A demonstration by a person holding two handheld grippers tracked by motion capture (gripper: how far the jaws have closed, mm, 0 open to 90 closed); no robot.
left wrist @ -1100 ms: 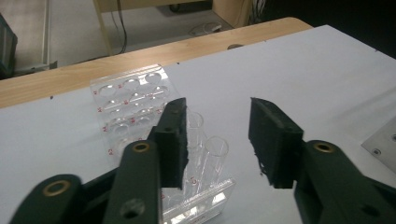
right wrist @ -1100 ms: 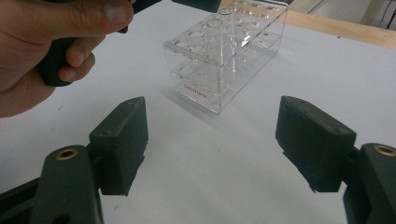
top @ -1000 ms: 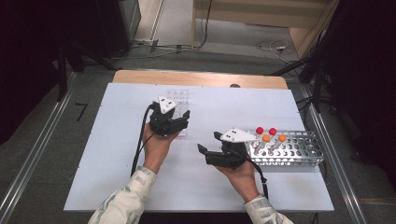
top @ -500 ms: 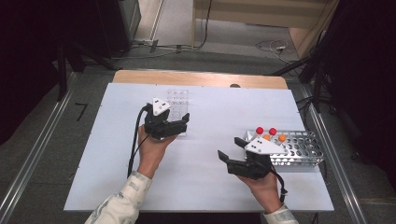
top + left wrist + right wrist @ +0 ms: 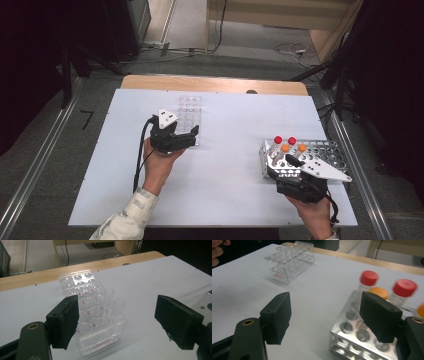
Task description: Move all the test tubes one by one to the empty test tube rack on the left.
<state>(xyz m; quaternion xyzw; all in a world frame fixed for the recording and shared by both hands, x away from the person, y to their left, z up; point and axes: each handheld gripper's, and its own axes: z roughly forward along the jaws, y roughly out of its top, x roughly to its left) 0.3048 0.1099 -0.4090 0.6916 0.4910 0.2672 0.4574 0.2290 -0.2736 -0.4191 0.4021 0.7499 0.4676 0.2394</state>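
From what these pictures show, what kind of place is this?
Probably a laboratory bench: a clear plastic tube rack with glass tubes, a metal rack holding capped tubes, on a white table.

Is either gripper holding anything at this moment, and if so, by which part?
Nothing is held. The left gripper has just been opening, its jaws standing apart around the clear rack without pressing it. The right gripper is open beside the metal rack.

Your left gripper [image 5: 187,137] sits with its jaws parted at the near end of the clear rack [image 5: 189,112], which stretches away beyond its tips. Your right gripper [image 5: 285,162] hangs over the near left corner of the metal rack [image 5: 325,152]; red-capped tubes [image 5: 278,140] and orange-capped tubes [image 5: 285,148] stand just beyond its tips.
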